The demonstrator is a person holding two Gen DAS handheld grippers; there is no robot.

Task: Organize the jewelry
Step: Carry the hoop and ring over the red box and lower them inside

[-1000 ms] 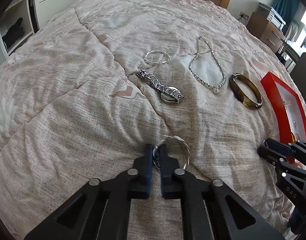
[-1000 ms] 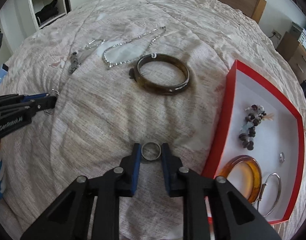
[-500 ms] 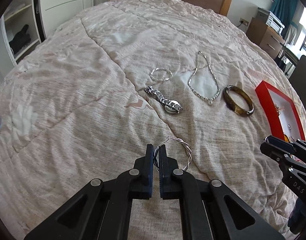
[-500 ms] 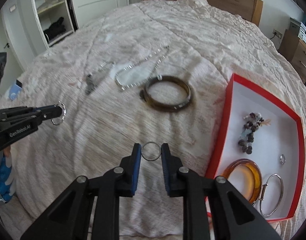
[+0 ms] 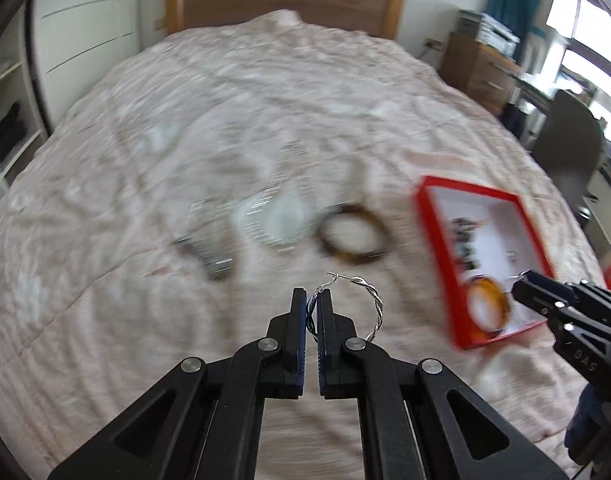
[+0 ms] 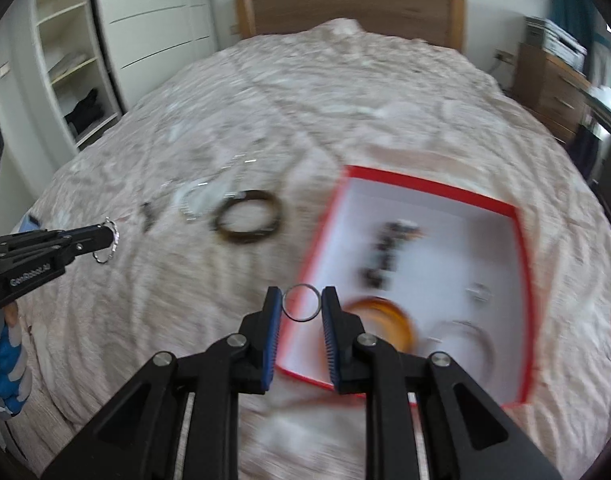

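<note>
My left gripper (image 5: 312,308) has its fingers pinched nearly together on one edge of a twisted silver hoop earring (image 5: 367,304), which juts out toward two o'clock above the bedspread (image 5: 105,280). My right gripper (image 6: 301,310) clamps a plain thin ring (image 6: 301,303) flat between its blue pads (image 6: 274,320), the ring hanging over the near left rim of the red tray (image 6: 521,264). In the right wrist view that white-lined tray spreads from twelve to four o'clock holding a blurred bead string (image 6: 389,254), an amber bangle (image 6: 389,320) and a silver hoop (image 6: 465,340), while a dark bangle (image 6: 247,220) lies on the bedspread at eleven o'clock, beside blurred silver pieces I cannot make out.
</note>
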